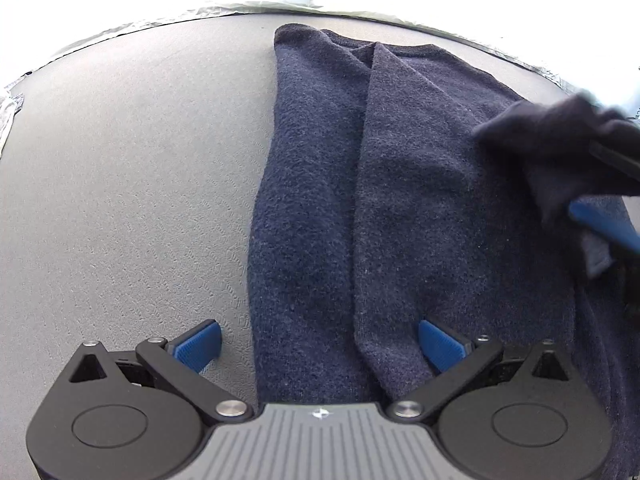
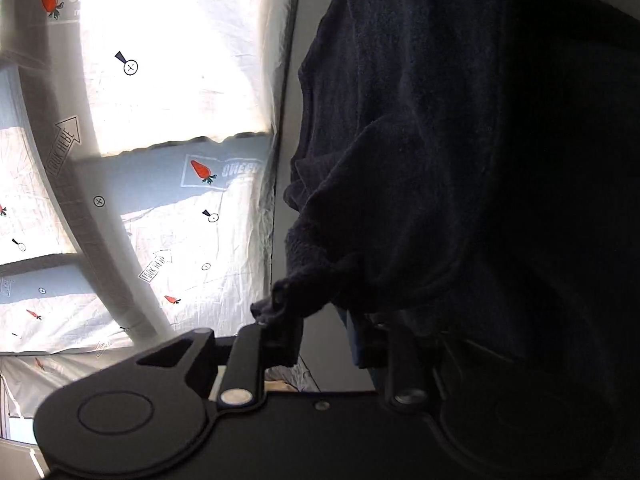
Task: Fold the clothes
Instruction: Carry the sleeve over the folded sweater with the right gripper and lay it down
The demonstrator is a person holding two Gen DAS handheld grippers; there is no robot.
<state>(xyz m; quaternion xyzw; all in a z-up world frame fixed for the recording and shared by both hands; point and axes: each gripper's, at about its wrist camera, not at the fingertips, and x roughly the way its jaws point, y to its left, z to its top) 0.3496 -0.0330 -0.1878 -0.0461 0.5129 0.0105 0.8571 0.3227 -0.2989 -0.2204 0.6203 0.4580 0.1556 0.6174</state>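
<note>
A navy knit sweater [image 1: 360,200] lies lengthwise on the grey table [image 1: 120,200], its left part folded in over the middle. My left gripper [image 1: 320,344] is open just above the sweater's near end, one blue pad over the bare table and the other over the knit, with nothing held. My right gripper [image 1: 604,192] comes in from the right edge with a dark bunch of the sweater's sleeve [image 1: 560,140] draped over it. In the right wrist view the sleeve end [image 2: 288,300] rests on one fingertip of the right gripper [image 2: 328,332], whose jaws stand apart with grey table showing between them.
The table's far edge [image 1: 200,20] is lined with crinkled silver tape. Beyond the table's side lies a white and pale blue sheet [image 2: 180,80] printed with small red fruit and arrows, in bright light. The rest of the sweater [image 2: 400,120] fills the dark right half.
</note>
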